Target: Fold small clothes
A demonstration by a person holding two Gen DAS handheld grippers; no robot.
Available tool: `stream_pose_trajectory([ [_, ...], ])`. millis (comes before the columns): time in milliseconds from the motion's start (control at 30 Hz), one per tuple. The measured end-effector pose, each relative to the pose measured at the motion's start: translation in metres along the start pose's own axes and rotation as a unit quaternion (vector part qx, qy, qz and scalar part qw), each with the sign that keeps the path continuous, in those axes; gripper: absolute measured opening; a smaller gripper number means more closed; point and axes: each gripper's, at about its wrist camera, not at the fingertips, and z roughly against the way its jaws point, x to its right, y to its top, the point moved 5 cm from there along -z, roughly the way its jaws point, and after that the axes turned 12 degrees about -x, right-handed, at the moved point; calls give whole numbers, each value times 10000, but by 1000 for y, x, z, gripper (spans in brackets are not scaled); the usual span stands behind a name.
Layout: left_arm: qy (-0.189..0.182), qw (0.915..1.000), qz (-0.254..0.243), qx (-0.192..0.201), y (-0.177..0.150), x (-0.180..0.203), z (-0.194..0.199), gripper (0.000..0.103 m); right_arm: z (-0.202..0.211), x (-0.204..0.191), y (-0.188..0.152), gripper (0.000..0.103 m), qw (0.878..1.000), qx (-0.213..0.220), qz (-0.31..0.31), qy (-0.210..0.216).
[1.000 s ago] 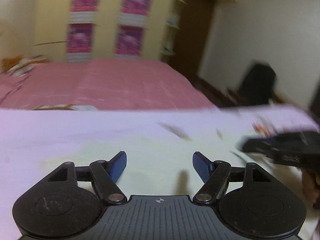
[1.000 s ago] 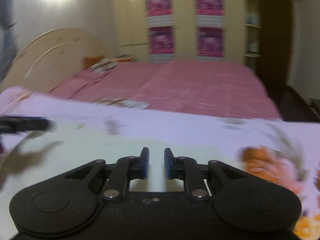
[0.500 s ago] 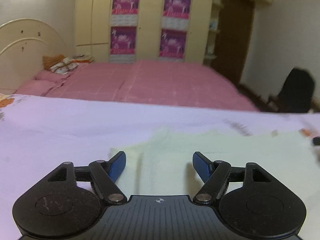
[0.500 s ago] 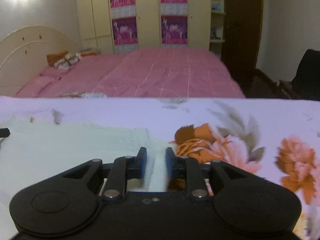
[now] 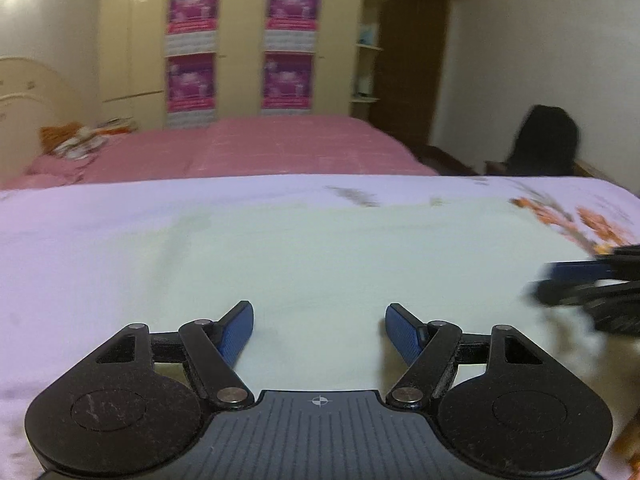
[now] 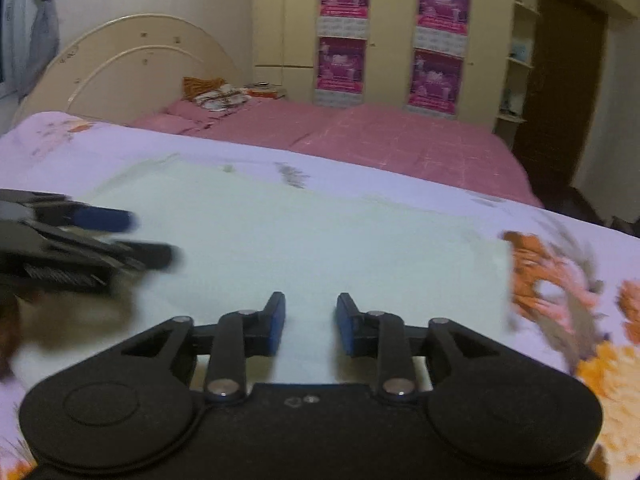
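Lilac floral sheet (image 5: 80,240) carries a flat pale garment (image 5: 320,256); left claw (image 5: 319,322) gapes wide, right claw (image 6: 310,320) has just been opening, both empty, margins bare.

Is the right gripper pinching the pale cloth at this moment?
Apart. The right wrist view shows the right gripper with its jaws, which have just been opening, standing clear, a bare strip of pale cloth visible between them and nothing pinched.

Pale cream cloth (image 5: 320,248) on lilac orange-flowered sheet (image 6: 560,280), pink bedspread (image 5: 280,148) beyond
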Motion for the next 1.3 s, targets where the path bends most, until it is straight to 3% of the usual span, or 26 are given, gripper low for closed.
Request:
stream_pose_trajectory([
  [133, 247, 9995, 189, -53, -8, -36, 5, 73, 10, 44, -19, 32, 9985, -123, -439, -300],
  [233, 322, 9990, 311, -45, -8, -30, 13, 73, 14, 53, -22, 31, 9978, -163, -569, -294],
  [333, -17, 9994, 302, 148, -7, -1, 24, 73, 31, 36, -19, 33, 9985, 41, -534, -127],
  [467, -261, 9997, 8, 24, -25, 42, 25, 73, 38, -9, -23, 34, 9997, 43, -165, 149],
  [667, -167, 9992, -348, -123, -71, 66, 32, 73, 37, -43, -57, 37, 9993, -335, 49, 151],
  [1100, 196, 9996, 88, -157, -99, 4, 62, 79, 66, 4, -102, 45, 9977, -520, -304, -304],
  [1300, 385, 9990, 207, -80, -96, 2, 77, 79, 82, 12, -105, 42, 9972, -446, -473, -380],
])
